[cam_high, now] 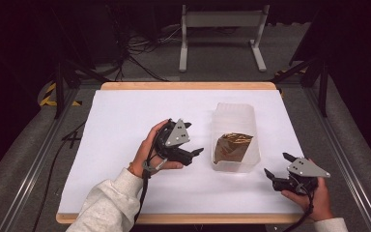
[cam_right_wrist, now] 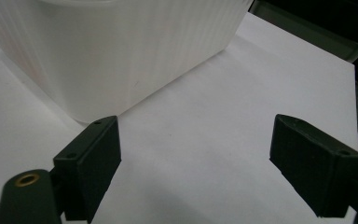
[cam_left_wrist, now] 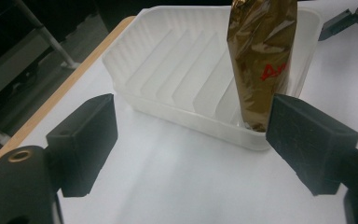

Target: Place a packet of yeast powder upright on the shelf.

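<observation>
**Gold pouch standing in a ribbed tub, both grippers wide open**

While a translucent white ribbed plastic tub [cam_high: 235, 116] sits right of centre on the white-topped table with a pale wooden edge [cam_high: 125, 116], a crinkled gold foil pouch with red lettering [cam_high: 232, 146] stands inside it, at the tub's near end. In the left gripper view the pouch [cam_left_wrist: 261, 51] rises upright above the tub's rim [cam_left_wrist: 186, 116], its base resting against the ribbed floor at one end wall, and only the first red letters of its print can be read.

The left gripper [cam_high: 193, 155], held in the person's left hand [cam_high: 147, 150], lies just left of the tub, pointing at it. Its jaws stand far apart with nothing between them, clear of the tub wall.

The right gripper [cam_high: 276, 165], held in the right hand [cam_high: 314, 195], is near the table's near right corner, just right of the tub's near end. Its jaws are likewise spread wide and empty, with bare white table between them; in the right gripper view the tub's fluted outer wall [cam_right_wrist: 121, 51] stands just beyond the left jaw.

Beyond the far edge of the table, a white metal frame [cam_high: 222, 29] and dark cables [cam_high: 140, 53] lie on the grey floor.
</observation>
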A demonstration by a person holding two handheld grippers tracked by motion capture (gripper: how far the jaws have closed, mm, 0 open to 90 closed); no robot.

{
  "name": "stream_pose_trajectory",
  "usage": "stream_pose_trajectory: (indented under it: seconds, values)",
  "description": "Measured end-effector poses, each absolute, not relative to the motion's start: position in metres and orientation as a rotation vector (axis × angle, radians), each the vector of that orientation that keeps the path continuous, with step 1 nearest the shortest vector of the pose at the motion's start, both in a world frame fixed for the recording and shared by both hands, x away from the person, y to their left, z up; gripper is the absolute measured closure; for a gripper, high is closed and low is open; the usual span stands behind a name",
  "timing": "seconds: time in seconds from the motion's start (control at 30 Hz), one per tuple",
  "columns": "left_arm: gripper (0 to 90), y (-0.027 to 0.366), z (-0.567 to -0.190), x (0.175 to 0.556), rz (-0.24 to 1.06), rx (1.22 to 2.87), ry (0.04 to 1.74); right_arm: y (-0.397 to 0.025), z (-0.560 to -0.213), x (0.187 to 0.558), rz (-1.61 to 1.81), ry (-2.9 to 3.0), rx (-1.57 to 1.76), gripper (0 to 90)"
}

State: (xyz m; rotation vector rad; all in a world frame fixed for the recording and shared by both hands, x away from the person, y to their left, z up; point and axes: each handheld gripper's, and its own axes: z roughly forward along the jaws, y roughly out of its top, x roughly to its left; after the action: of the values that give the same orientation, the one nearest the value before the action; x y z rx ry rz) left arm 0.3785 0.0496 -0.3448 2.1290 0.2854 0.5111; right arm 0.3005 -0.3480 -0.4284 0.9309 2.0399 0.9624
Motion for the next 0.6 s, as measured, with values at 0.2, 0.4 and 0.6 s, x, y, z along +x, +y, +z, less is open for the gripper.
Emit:
stream_pose_trajectory:
  seconds: [0.2,0.4,0.6]
  values:
    - [11.6,0.056,-0.349,0.378,0.549,2.165,0.291,-0.348,-0.429,0.300,0.963,2.039,0.933,16.9]
    - [10.4,0.066,-0.356,0.376,0.560,2.162,0.330,-0.348,-0.428,0.300,0.964,2.039,0.935,16.9]
    - [9.8,0.081,-0.367,0.375,0.575,2.181,0.361,-0.349,-0.428,0.300,0.965,2.038,0.935,16.9]
